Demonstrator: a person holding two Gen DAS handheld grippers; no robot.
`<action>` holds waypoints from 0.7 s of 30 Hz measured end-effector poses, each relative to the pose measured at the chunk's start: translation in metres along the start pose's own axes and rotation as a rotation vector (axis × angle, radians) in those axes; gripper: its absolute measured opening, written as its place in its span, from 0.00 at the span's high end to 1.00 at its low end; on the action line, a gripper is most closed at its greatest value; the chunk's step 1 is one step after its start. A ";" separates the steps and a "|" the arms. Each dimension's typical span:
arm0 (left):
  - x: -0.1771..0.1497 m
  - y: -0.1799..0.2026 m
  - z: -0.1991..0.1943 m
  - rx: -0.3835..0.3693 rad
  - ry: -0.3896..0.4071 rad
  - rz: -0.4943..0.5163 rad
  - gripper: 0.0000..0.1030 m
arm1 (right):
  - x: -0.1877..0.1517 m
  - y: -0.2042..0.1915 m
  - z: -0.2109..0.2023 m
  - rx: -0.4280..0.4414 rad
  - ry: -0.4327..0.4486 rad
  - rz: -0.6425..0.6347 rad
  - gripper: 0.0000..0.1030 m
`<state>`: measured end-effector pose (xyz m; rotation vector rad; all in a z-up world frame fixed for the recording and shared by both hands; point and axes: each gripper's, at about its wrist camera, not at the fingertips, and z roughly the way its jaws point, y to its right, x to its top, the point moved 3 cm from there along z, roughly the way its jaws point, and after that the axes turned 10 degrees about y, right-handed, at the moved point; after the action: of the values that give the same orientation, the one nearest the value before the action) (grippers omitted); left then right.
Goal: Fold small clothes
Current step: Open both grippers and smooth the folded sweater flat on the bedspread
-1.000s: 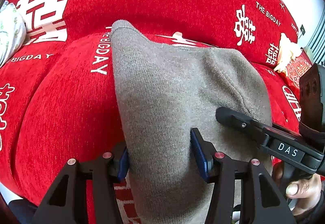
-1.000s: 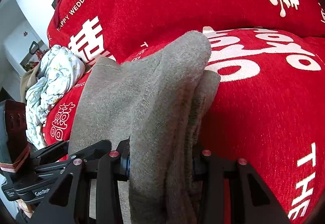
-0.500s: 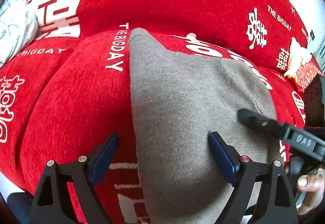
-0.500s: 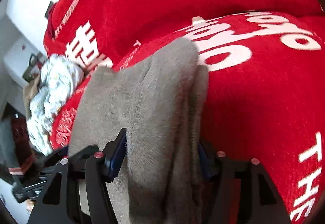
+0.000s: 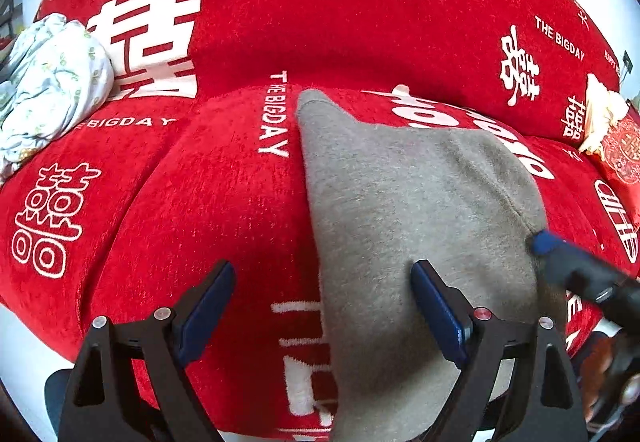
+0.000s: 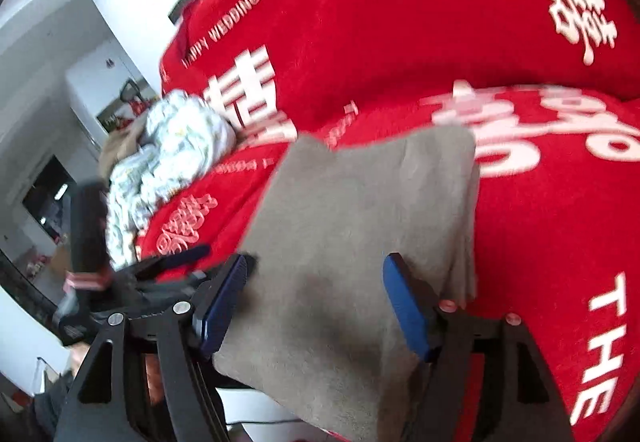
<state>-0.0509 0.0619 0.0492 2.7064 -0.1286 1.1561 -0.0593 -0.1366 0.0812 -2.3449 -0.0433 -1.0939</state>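
A folded grey knit garment (image 5: 416, 226) lies on the red sofa seat (image 5: 200, 209); it also shows in the right wrist view (image 6: 352, 234). My left gripper (image 5: 322, 306) is open above the garment's left edge, its jaws spread wide and holding nothing. My right gripper (image 6: 316, 294) is open over the garment's near end, its blue pads apart and free of the cloth. The right gripper's finger (image 5: 568, 266) shows at the garment's right edge in the left wrist view. The left gripper (image 6: 160, 266) shows at the left in the right wrist view.
A crumpled white floral cloth (image 5: 48, 85) lies at the sofa's left end, also in the right wrist view (image 6: 168, 153). A red and cream cushion (image 5: 612, 137) sits at the right end. The sofa back (image 5: 320, 13) rises behind. A room with white walls lies left (image 6: 80, 41).
Both grippers opened and let go of the grey garment, which now lies flat on the seat. Both have pulled back and up a little.
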 end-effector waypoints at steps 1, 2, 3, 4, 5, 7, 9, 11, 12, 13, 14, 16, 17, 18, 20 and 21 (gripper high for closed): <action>-0.001 -0.001 0.001 0.001 -0.003 0.001 0.12 | -0.005 0.003 0.005 -0.016 -0.014 0.007 0.28; -0.003 -0.002 0.003 0.002 -0.008 0.003 0.12 | -0.009 0.009 0.010 -0.032 -0.024 0.016 0.28; -0.004 -0.003 0.005 -0.002 -0.012 0.004 0.12 | -0.012 0.015 0.014 -0.032 -0.022 0.024 0.28; -0.006 -0.003 0.008 -0.002 -0.015 0.005 0.10 | -0.015 0.017 0.013 -0.025 -0.009 0.021 0.28; -0.008 -0.005 0.011 0.017 -0.013 0.009 0.00 | -0.015 0.018 0.013 -0.017 -0.001 0.015 0.28; -0.010 -0.008 0.016 0.032 -0.009 0.007 0.00 | -0.017 0.016 0.012 -0.016 -0.009 -0.011 0.28; -0.008 -0.012 0.017 0.007 -0.026 -0.034 0.00 | -0.014 0.014 0.009 -0.020 -0.025 -0.014 0.28; 0.000 -0.011 0.018 -0.005 -0.025 -0.031 0.00 | -0.003 0.015 0.007 -0.013 -0.008 0.006 0.28; 0.006 -0.008 0.021 0.013 -0.024 -0.008 0.00 | 0.006 0.016 0.009 -0.021 0.003 0.004 0.27; 0.010 -0.006 0.025 0.027 -0.025 0.010 0.00 | 0.014 0.019 0.013 -0.034 0.005 0.002 0.26; 0.018 -0.002 0.031 0.039 -0.030 0.030 0.00 | 0.023 0.022 0.019 -0.039 -0.002 0.009 0.26; 0.025 0.003 0.044 0.058 -0.052 0.056 0.00 | 0.036 0.031 0.040 -0.040 -0.046 0.046 0.24; 0.028 0.005 0.052 0.070 -0.069 0.071 0.00 | 0.042 0.038 0.050 -0.058 -0.065 0.073 0.24; 0.030 0.008 0.059 0.076 -0.080 0.078 0.00 | 0.047 0.048 0.062 -0.074 -0.083 0.121 0.24; 0.032 0.009 0.070 0.080 -0.094 0.079 0.00 | 0.051 0.060 0.075 -0.072 -0.103 0.189 0.25; 0.032 0.010 0.072 0.078 -0.097 0.074 0.00 | 0.052 0.065 0.079 -0.070 -0.109 0.213 0.25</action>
<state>0.0205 0.0369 0.0246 2.8496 -0.2033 1.0714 0.0471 -0.1630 0.0473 -2.4047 0.2035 -0.8767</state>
